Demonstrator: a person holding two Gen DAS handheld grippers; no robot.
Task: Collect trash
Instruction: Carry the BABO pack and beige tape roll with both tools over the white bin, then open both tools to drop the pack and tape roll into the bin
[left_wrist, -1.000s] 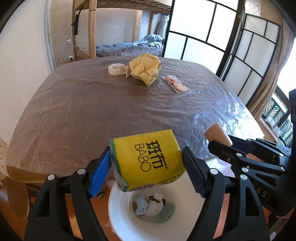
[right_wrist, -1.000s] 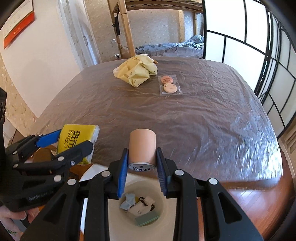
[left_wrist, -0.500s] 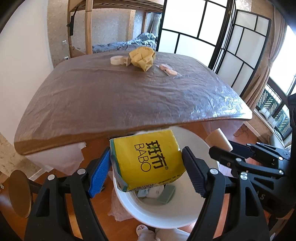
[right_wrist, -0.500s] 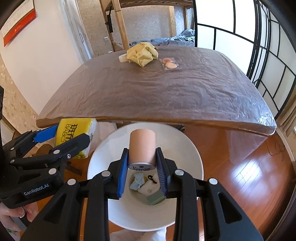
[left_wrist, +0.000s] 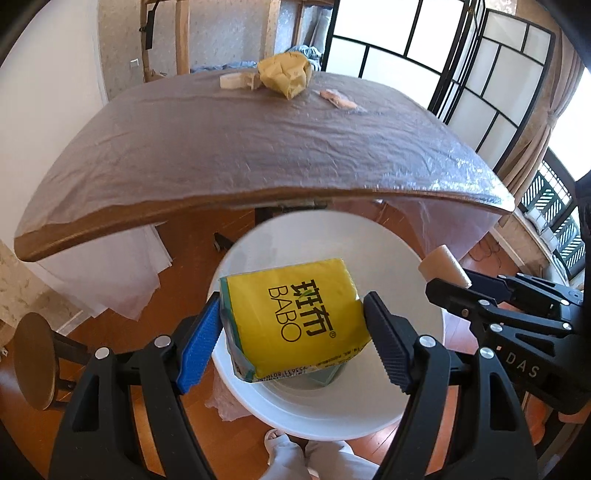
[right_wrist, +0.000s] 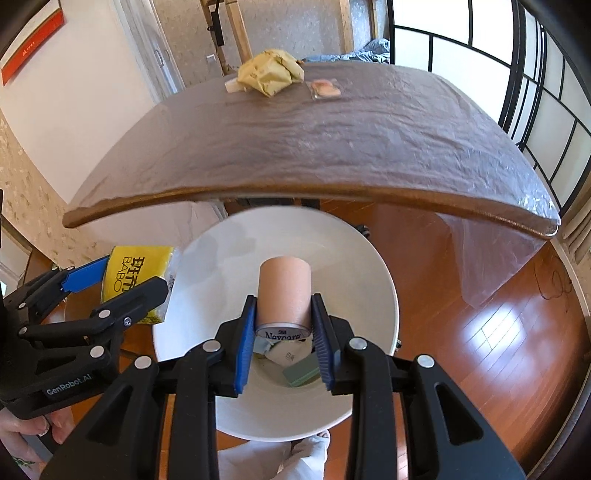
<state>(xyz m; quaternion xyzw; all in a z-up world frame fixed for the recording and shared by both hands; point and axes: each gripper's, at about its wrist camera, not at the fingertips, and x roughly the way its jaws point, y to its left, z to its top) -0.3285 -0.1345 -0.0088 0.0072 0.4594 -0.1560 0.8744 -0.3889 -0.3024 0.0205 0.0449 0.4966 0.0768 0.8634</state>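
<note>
My left gripper (left_wrist: 290, 325) is shut on a yellow BABO tissue pack (left_wrist: 295, 317) and holds it above the white trash bin (left_wrist: 369, 243). My right gripper (right_wrist: 283, 325) is shut on a tan Nexcare tape roll (right_wrist: 284, 295) and holds it over the same bin (right_wrist: 376, 280). Several bits of trash lie at the bin's bottom (right_wrist: 299, 371). Each gripper shows in the other's view: the right one (left_wrist: 480, 295) with the roll, the left one (right_wrist: 110, 291) with the pack (right_wrist: 129, 273).
The brown table (left_wrist: 236, 147) covered in plastic film lies beyond the bin. At its far end lie a crumpled yellow bag (left_wrist: 284, 74), a white tape roll (left_wrist: 231, 80) and a small clear packet (left_wrist: 338, 99). A round stool (left_wrist: 31, 362) stands at left.
Both grippers have pulled back from over the table and dropped down, so the items they hold now hang over the bin's opening. Neither grip has changed.
</note>
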